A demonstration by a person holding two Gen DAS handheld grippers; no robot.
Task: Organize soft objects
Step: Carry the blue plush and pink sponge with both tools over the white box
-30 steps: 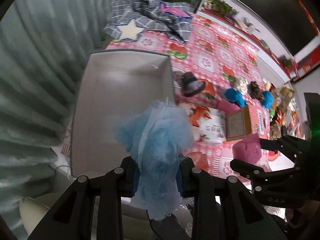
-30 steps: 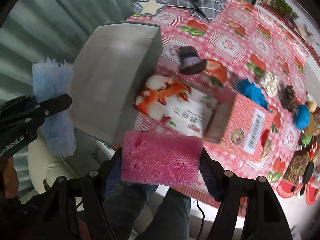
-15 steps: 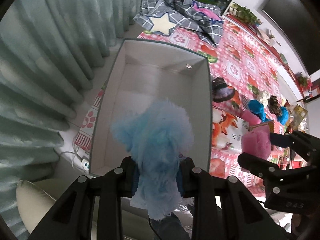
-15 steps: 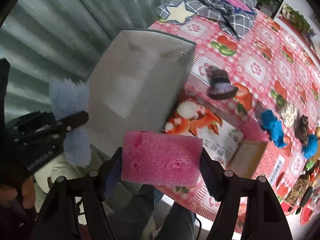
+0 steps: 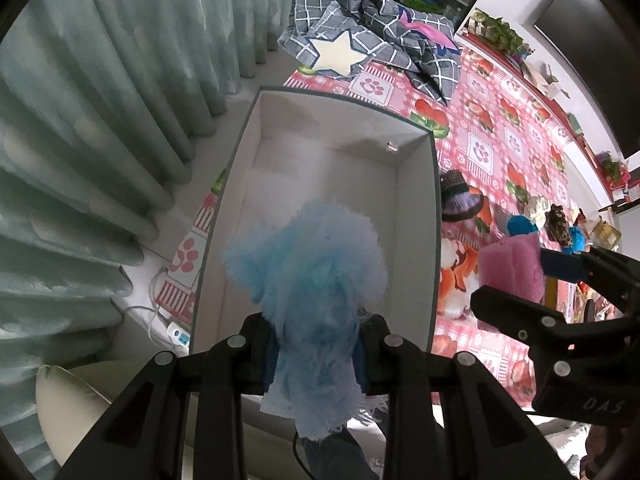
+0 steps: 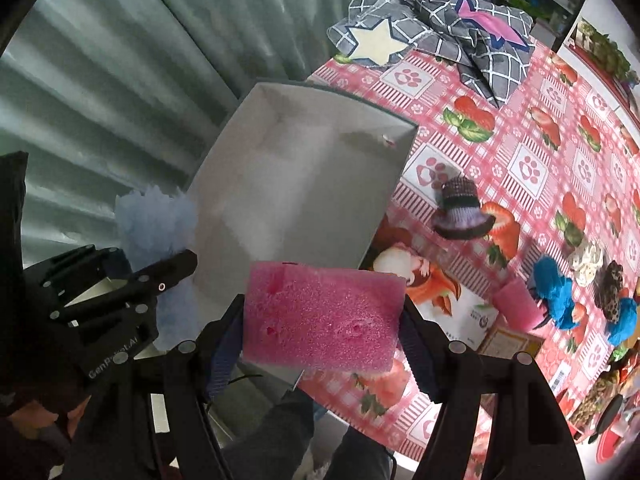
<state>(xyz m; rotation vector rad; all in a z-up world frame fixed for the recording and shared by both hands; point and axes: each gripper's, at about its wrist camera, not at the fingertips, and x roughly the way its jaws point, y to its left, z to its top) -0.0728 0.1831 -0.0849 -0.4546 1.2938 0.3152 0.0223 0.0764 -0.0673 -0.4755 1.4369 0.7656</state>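
Holding nothing inside, white open-topped rectangular cardboard box (image 5: 320,200) at tablecloth edge; above it, left gripper (image 5: 316,344) pinching fluffy light-blue cloth (image 5: 312,280), right gripper (image 6: 320,320) clamping pink rectangular foam sponge (image 6: 320,316).

1. A pale green curtain (image 5: 100,128) hung in deep folds along the left side.
2. A red-and-pink checked tablecloth (image 6: 532,160), printed with paw marks and strawberries, covered the table.
3. A white power strip (image 5: 178,334) with its cable lay on the floor below the curtain.
4. Potted greenery (image 5: 498,32) stood on a ledge at the far end of the table.
5. A dark panel (image 5: 588,44) filled the wall at the far right.
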